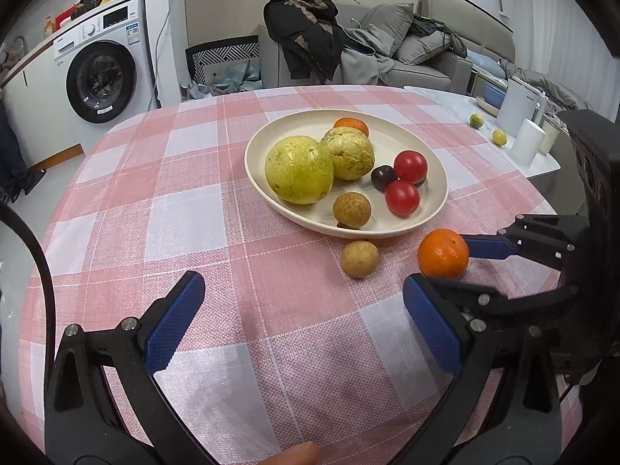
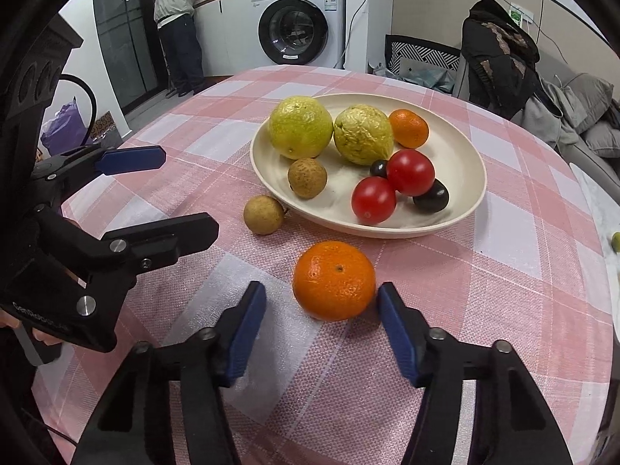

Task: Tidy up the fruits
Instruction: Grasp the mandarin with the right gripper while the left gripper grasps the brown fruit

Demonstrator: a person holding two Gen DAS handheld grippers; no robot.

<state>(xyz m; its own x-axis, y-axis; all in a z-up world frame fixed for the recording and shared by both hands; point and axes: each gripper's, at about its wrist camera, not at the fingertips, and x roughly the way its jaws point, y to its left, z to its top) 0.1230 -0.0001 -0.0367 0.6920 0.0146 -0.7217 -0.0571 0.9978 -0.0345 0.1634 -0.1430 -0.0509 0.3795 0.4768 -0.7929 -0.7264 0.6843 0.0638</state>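
Right wrist view: the right hand-held gripper (image 2: 321, 302) brackets a loose orange (image 2: 334, 279) on the pink-checked surface (image 2: 503, 290), one blue pad touching the fruit's right side, the other just clear of its left, so the fruit is not yet clamped. The cream plate (image 2: 461, 147) already carries most of the fruit: two yellow-green guavas (image 2: 300, 127), a second orange (image 2: 409, 128), two red tomatoes (image 2: 410, 172), dark plums (image 2: 431, 195) and one longan (image 2: 307, 177). Another longan (image 2: 263, 215) lies on the cloth just beside the plate's rim. The left hand-held gripper (image 1: 302, 317) hangs empty over bare cloth, jaws wide apart. By appearances the sorting is nearly finished, with two fruits left outside the plate.
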